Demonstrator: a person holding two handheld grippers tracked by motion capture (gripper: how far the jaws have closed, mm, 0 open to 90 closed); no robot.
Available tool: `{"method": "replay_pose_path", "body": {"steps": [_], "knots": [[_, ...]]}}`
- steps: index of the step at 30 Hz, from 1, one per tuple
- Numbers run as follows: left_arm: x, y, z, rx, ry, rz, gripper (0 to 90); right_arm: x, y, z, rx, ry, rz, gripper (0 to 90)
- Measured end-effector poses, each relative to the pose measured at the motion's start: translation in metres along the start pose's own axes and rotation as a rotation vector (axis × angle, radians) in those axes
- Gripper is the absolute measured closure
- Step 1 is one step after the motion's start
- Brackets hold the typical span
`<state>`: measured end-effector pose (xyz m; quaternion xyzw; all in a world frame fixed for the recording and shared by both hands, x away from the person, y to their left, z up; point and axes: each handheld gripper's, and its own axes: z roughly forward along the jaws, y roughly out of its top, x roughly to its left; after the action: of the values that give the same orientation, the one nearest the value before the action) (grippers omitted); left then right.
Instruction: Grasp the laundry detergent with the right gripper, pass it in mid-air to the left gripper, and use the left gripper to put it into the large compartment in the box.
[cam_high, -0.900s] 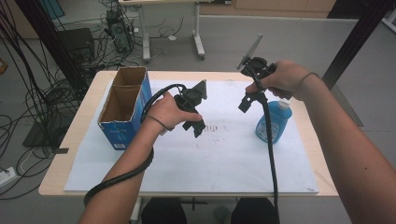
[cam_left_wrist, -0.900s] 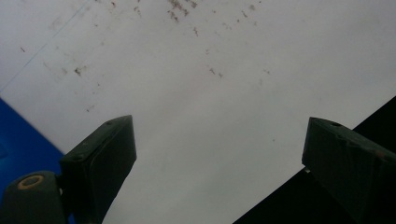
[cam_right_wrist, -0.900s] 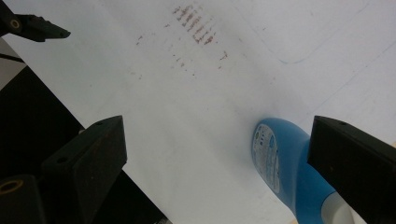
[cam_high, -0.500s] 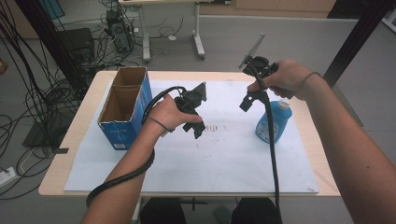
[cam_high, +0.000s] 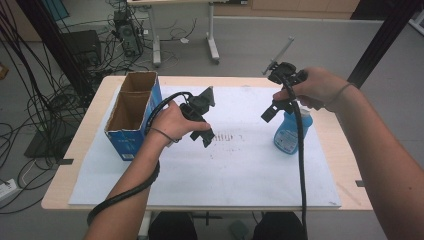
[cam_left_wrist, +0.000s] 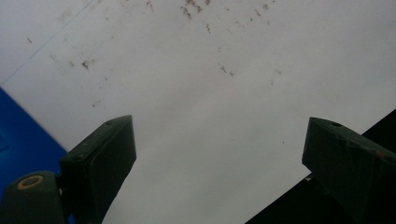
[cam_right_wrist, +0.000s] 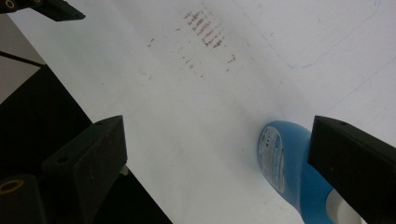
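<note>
The blue bottle (cam_high: 292, 131) stands upright on the white sheet (cam_high: 210, 170) at the table's right side, long axis vertical, its top hidden under the person's right hand. In the right gripper view it lies just beside the far jaw. Since 1 second ago little has shifted: the right gripper (cam_high: 274, 102) hovers above the bottle, jaws spread and empty, so no grasp has begun. The left gripper (cam_high: 206, 120), also spread and empty, hangs near the cardboard box (cam_high: 131, 120).

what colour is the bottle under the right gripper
Blue, the bottle with a paler label; clearest in the right gripper view.
</note>
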<state>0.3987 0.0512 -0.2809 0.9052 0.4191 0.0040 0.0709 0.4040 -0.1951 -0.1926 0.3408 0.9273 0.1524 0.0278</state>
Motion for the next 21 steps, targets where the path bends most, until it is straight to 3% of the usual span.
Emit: {"method": "replay_pose_path", "body": {"steps": [5,14,21], "knots": [[0.001,-0.005,-0.002,-0.016,0.002,-0.007,10.1,-0.001,-0.011,0.0,-0.027,0.04,-0.004,4.9],[-0.003,-0.009,0.0,-0.022,-0.002,-0.002,9.9,0.002,-0.029,-0.003,-0.06,0.029,-0.022,5.0],[-0.005,-0.012,0.003,-0.05,-0.012,-0.008,10.0,0.004,-0.047,-0.003,-0.095,0.05,-0.027,4.7]]}}
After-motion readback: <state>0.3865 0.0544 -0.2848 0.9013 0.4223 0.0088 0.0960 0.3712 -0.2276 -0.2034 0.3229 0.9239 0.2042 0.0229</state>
